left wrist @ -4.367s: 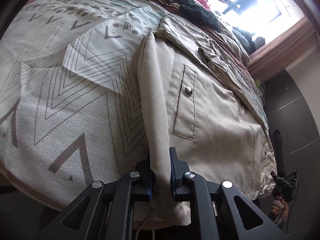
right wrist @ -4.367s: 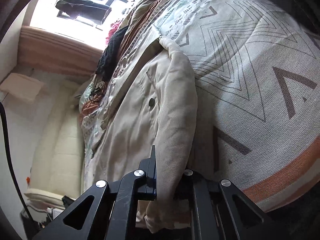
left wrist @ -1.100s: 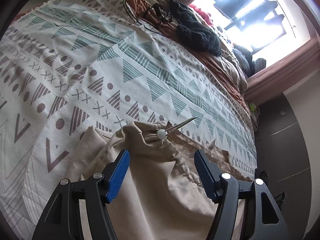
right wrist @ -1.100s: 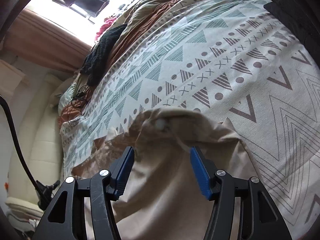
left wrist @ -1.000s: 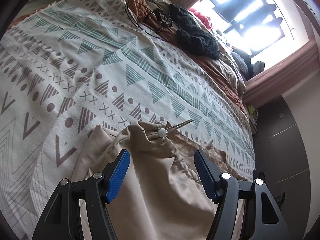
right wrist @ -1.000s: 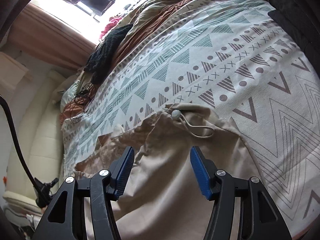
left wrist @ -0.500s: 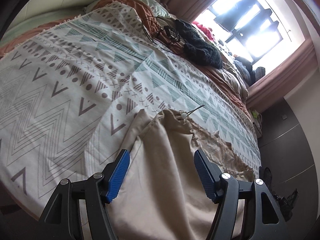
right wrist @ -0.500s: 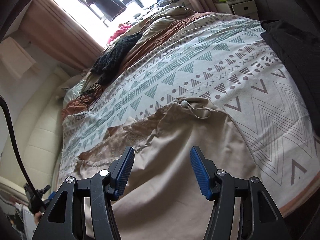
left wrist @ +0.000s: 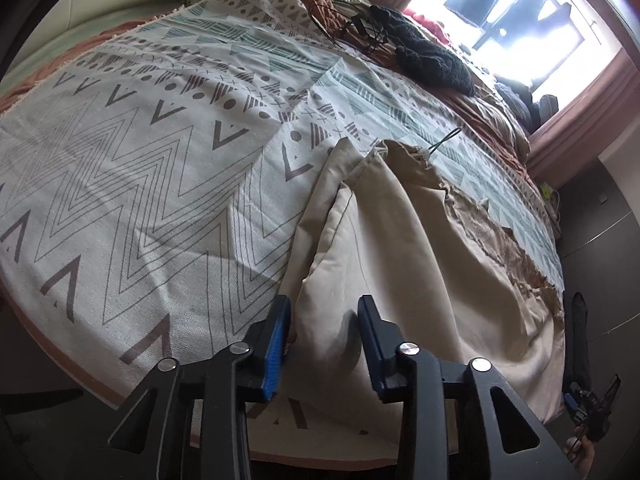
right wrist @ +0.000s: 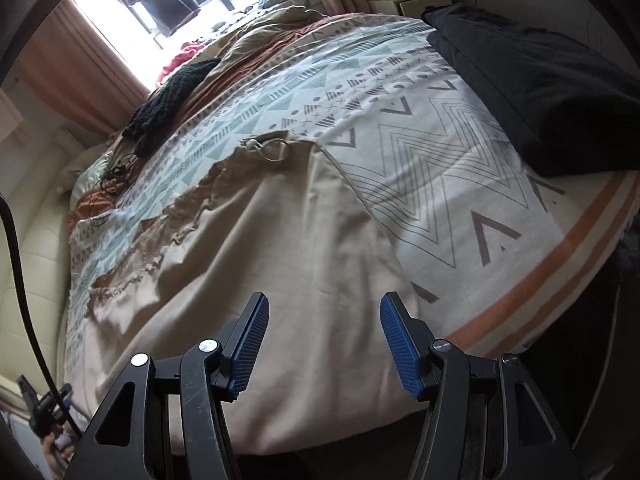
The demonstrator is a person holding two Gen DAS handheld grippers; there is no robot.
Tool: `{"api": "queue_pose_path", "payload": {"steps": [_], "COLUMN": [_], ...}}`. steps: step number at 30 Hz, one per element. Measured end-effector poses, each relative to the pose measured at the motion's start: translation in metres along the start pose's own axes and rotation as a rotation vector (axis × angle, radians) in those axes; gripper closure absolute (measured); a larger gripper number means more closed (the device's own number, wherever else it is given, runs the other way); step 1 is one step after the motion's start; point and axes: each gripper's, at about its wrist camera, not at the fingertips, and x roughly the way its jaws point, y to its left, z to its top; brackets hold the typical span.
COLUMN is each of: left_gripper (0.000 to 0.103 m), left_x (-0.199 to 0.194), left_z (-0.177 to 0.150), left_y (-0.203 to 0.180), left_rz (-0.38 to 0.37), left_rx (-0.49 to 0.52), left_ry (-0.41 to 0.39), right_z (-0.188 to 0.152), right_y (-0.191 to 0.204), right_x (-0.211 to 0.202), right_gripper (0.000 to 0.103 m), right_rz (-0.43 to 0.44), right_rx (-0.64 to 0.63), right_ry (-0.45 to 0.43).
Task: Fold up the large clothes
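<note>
A beige jacket (left wrist: 420, 248) lies folded on the patterned bedspread (left wrist: 140, 160), its gathered hem and drawstring toggle (left wrist: 426, 154) on the far side. My left gripper (left wrist: 324, 320) is low at the jacket's near left edge. Its jaws are closing, with a raised fold of beige cloth between the pads. In the right wrist view the jacket (right wrist: 280, 260) reaches the bed's near edge, the toggle (right wrist: 252, 145) at its far corner. My right gripper (right wrist: 325, 312) hovers open over the jacket's near right part, its pads clear of the cloth.
A black knit garment (left wrist: 432, 64) and tangled cables (left wrist: 352, 20) lie at the far side by the window. A dark folded garment (right wrist: 540, 92) sits on the bedspread (right wrist: 440, 152) at the right. The bed's edge runs just under both grippers.
Both grippers have drawn back from the jacket's far hem to the bed's near edge. The left jaws have narrowed around a fold of cloth; the right jaws stay equally wide.
</note>
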Motion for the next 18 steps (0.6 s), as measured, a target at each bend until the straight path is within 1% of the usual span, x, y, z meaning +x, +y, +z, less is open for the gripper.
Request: {"api": "queue_pose_path", "payload": {"steps": [1, 3, 5, 9, 13, 16, 18], "left_gripper": [0.074, 0.081, 0.083, 0.083, 0.083, 0.083, 0.077], "left_x": [0.000, -0.002, -0.005, -0.007, -0.006, -0.005, -0.004], "left_z": [-0.003, -0.009, -0.017, -0.033, -0.045, -0.048, -0.051], "left_y": [0.000, 0.001, 0.005, 0.017, 0.027, 0.029, 0.027], "left_rz": [0.012, 0.029, 0.034, 0.060, 0.072, 0.090, 0.123], "left_rx": [0.003, 0.004, -0.008, -0.028, -0.050, -0.037, -0.009], "left_ry": [0.001, -0.001, 0.002, 0.014, 0.024, 0.020, 0.012], "right_z": [-0.003, -0.009, -0.016, -0.029, -0.037, -0.042, -0.045], "right_y": [-0.004, -0.014, -0.025, -0.043, -0.058, -0.067, -0.070], "right_x": [0.002, 0.005, 0.006, 0.009, 0.013, 0.014, 0.012], "right_gripper": [0.044, 0.044, 0.044, 0.044, 0.044, 0.044, 0.044], "right_rz": [-0.011, -0.042, -0.058, -0.056, -0.043, -0.035, -0.043], "right_rx": [0.006, 0.017, 0.033, 0.066, 0.078, 0.094, 0.097], "right_ry": [0.006, 0.016, 0.022, 0.050, 0.069, 0.067, 0.064]}}
